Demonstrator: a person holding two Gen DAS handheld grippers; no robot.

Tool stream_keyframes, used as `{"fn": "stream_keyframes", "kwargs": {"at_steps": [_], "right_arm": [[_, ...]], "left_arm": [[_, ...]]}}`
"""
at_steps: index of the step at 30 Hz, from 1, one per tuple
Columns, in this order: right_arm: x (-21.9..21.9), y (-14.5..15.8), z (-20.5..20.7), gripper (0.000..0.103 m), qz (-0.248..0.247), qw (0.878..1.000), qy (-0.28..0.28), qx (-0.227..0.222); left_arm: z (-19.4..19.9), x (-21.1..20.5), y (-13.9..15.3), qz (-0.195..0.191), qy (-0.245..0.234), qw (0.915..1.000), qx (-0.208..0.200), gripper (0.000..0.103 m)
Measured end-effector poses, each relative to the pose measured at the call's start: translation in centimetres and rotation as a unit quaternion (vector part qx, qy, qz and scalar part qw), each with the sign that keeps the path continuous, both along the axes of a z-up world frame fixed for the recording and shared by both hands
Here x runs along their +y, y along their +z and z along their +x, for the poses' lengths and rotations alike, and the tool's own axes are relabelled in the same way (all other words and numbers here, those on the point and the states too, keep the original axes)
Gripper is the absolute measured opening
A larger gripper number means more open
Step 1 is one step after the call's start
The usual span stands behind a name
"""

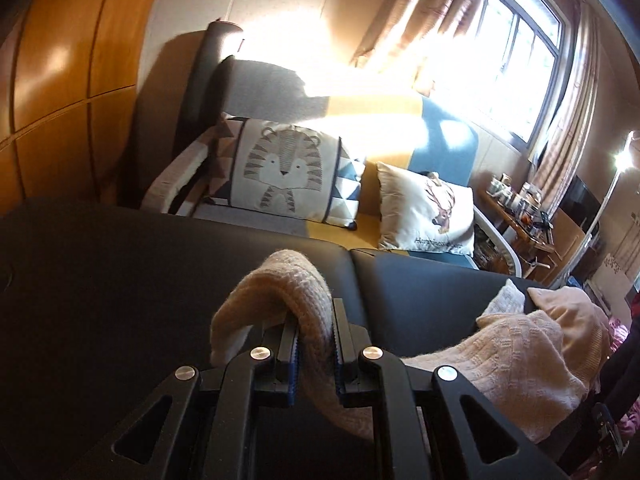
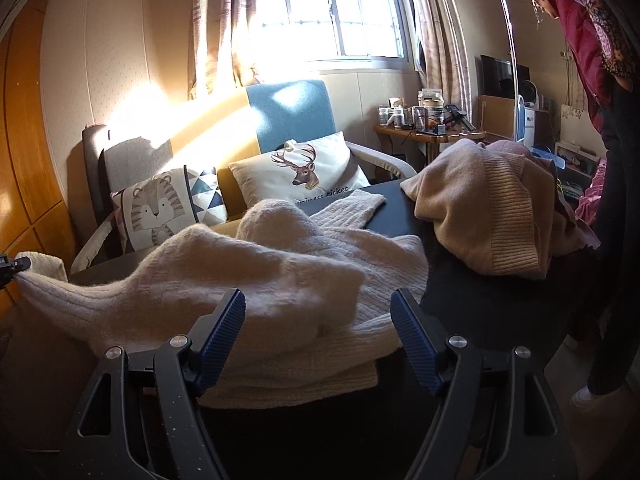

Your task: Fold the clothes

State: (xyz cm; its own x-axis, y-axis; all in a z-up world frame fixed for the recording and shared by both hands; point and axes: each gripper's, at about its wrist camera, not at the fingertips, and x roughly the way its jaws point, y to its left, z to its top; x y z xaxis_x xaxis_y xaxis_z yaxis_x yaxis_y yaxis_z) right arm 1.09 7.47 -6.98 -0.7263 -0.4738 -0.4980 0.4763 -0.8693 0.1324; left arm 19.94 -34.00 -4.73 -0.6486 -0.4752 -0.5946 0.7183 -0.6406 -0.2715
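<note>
A cream knitted sweater (image 2: 260,272) lies rumpled on the black table (image 2: 400,204). My left gripper (image 1: 314,320) is shut on one stretched-out sleeve end (image 1: 280,280), which bulges up over the fingers and is lifted off the table. In the right wrist view that gripper (image 2: 14,266) shows at the far left edge, pulling the sleeve taut. My right gripper (image 2: 318,312) hovers open just over the sweater's near hem, with nothing between its blue pads (image 2: 224,332). A second, beige sweater (image 2: 480,208) is heaped at the table's right end.
Behind the table is a sofa (image 2: 288,112) with a tiger cushion (image 2: 160,208) and a deer cushion (image 2: 300,168). A person in a red jacket (image 2: 580,28) stands at the right. A cluttered side table (image 2: 428,132) sits by the window; wooden wardrobe doors (image 1: 60,80) are at the left.
</note>
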Motion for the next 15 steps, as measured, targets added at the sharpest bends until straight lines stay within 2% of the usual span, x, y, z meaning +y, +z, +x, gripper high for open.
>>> {"fn": "stream_keyframes", "kwargs": {"at_steps": [5,9,15], "right_arm": [[-1.0,-0.1,1.1,0.078,0.008,1.000,0.017,-0.003],[-1.8,-0.6,1.5,0.078,0.011,0.999,0.031,-0.014],[-2.9,-1.4,1.5,0.078,0.012,0.998,0.050,-0.028]], "left_arm": [[6.0,-2.7,-1.3,0.012,0.059,0.9982,-0.003,0.013],[9.2,-3.9,-3.3,0.018,0.091,0.9951,-0.035,0.013],[11.5,-4.2,-7.8,0.081,0.099,0.9870,-0.098,0.022]]}}
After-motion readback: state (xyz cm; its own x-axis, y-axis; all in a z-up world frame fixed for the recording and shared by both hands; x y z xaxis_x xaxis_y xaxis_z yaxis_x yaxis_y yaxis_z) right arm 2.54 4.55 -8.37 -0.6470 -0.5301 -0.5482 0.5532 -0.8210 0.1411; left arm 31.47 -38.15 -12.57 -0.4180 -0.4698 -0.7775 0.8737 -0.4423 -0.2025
